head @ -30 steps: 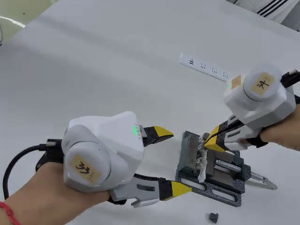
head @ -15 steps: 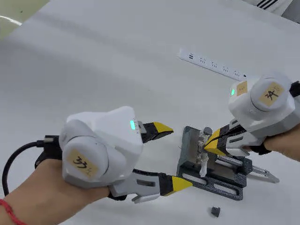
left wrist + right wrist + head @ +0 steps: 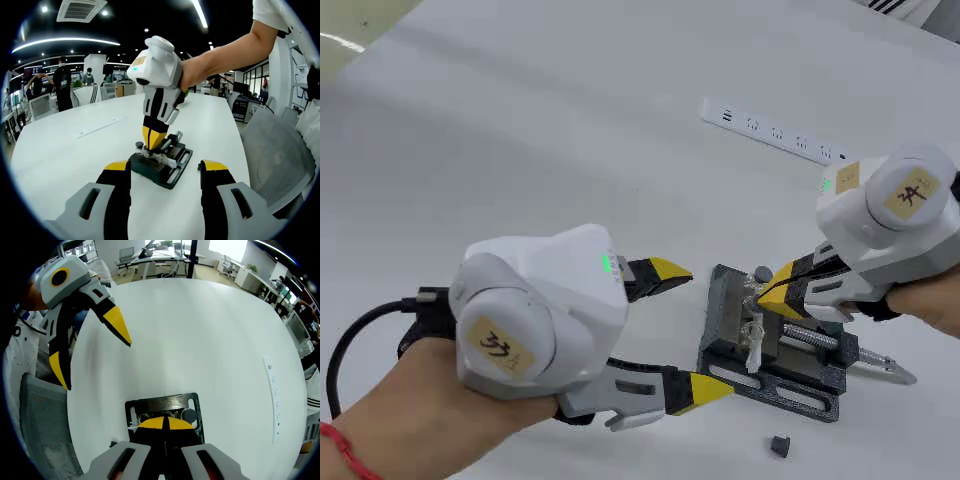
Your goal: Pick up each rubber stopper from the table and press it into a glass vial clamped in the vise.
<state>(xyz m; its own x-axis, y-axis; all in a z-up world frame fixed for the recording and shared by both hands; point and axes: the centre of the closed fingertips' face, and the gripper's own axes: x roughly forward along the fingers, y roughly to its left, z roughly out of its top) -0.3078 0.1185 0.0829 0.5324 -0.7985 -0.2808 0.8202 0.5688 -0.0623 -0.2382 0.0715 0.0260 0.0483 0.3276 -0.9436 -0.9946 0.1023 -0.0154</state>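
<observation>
Right tongs (image 3: 772, 296) on the vise, left tongs (image 3: 690, 330) idle
Vise (image 3: 775, 368) clamps clear glass vials (image 3: 753, 338), count unclear; the far one carries a dark stopper (image 3: 762, 273). Head view adds a loose stopper (image 3: 779, 445) on the surface (image 3: 550, 150), near side of the vise. Right gripper view: tips pinched together just beside the capped vial, nothing visible between them. Left tongs level, left of the vise, gaping wide, empty.

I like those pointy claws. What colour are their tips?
Yellow, on the left gripper and right gripper; clearest in the head view.
</observation>
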